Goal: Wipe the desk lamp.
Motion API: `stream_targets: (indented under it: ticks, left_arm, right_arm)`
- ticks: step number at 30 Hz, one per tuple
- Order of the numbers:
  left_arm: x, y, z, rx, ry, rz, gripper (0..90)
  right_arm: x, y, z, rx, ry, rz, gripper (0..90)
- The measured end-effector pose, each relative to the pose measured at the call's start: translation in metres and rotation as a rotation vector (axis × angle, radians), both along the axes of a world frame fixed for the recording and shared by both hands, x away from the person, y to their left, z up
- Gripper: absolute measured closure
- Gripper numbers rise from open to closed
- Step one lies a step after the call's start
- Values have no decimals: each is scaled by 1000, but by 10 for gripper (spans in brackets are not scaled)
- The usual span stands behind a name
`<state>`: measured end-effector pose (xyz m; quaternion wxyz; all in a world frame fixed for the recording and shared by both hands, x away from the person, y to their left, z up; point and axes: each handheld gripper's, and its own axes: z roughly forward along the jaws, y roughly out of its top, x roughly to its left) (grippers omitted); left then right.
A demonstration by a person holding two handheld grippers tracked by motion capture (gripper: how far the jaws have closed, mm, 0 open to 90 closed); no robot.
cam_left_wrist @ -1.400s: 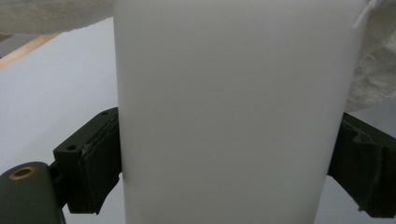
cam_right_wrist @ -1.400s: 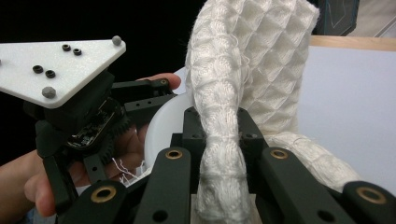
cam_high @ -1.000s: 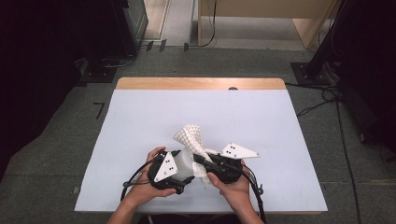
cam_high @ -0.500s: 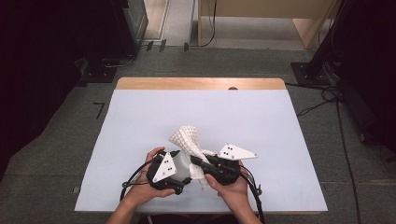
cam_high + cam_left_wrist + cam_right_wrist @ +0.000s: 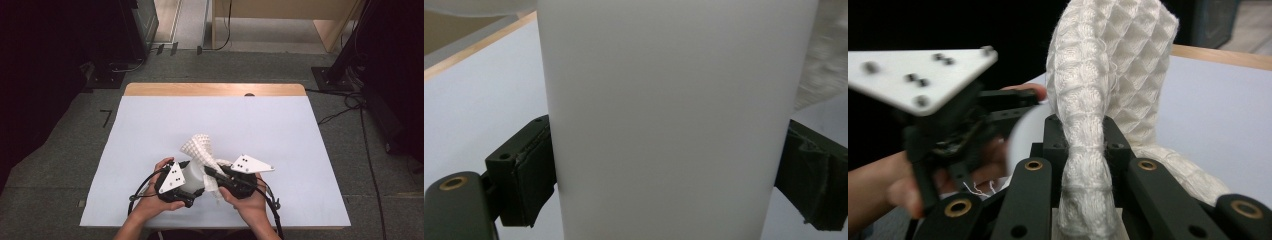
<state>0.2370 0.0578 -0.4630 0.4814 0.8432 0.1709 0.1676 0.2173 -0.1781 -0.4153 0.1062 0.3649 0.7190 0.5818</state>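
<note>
Both hands are working close together at the near edge of the table [image 5: 150, 125], and each view is giving away something different.

From the high view, the left gripper [image 5: 192, 186] is pointing toward the right one, with a white cup [image 5: 192, 176] sitting between its jaws. The right gripper [image 5: 212, 172] is pointing back at it, jaws pinched tight on a white waffle-weave cloth [image 5: 200, 149]. The cloth is bunching up above and beyond both grippers, and a bit of it is hanging down just below the right gripper's tip, beside the cup.

The left gripper view is showing what the high view can't: the cup [image 5: 674, 125] is standing straight up between the jaws, and both pads [image 5: 536, 175] are pressing on its sides. So the jaws are sitting partway open, clamped on the cup. The cup's wall is plain and smooth, no print on it as far as I can tell. A blurry strip of the cloth [image 5: 824, 60] is peeking in past the cup on the right.

The right gripper view is showing the pinch up close: the cloth [image 5: 1113, 65] is squeezed into a narrow rope right at the jaws, then fanning out above them, so the diamond texture is really clear. The left gripper [image 5: 948, 130] is sitting off to the side there with its white plate, a bit blurred.

No brands, labels or writing anywhere I can read.
</note>
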Motion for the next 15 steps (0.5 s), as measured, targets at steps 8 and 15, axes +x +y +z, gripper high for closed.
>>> stream_targets:
  ticks: [8, 15]
  left_arm:
    - [2, 5, -2, -33, 15, -3, 85]
    - [4, 9, -3, -47, 30, 1, 84]
  right_arm:
    - [16, -20, -30, -28, 131, -186, 791]
    - [19, -16, -39, 55, 167, -84, 793]
